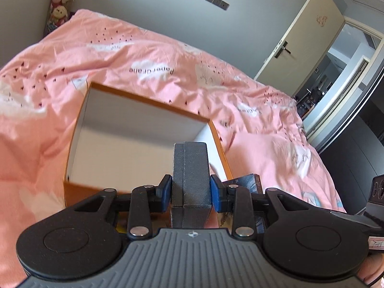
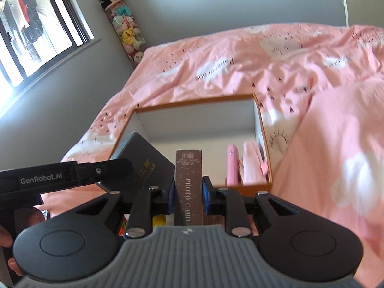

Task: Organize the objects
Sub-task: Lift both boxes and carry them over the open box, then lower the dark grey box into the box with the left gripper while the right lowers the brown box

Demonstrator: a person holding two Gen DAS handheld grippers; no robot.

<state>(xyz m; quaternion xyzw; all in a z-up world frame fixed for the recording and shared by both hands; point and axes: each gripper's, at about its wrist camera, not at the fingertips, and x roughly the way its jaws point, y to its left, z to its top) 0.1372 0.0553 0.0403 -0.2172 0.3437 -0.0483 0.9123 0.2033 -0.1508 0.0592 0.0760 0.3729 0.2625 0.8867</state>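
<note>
An orange box [image 1: 79, 120] with a white inside lies open on the pink bed. In the left wrist view my left gripper [image 1: 191, 192] is shut on a dark grey case [image 1: 190, 168], held upright over the box's near right corner. A blue booklet [image 1: 248, 180] shows just right of the fingers. In the right wrist view my right gripper [image 2: 188, 192] is shut on a brown slim box marked PHOTO CARD [image 2: 188, 175], above the orange box's [image 2: 192, 102] near edge. The grey case [image 2: 144, 160] appears at its left. A pink item [image 2: 231, 165] stands inside the box at the right.
A rumpled pink duvet [image 1: 168, 55] covers the bed around the box. A tall tube of plush toys [image 2: 127, 31] stands in the corner by a window [image 2: 36, 31]. An open door [image 1: 304, 33] and a dark wardrobe [image 1: 360, 144] are on the right side.
</note>
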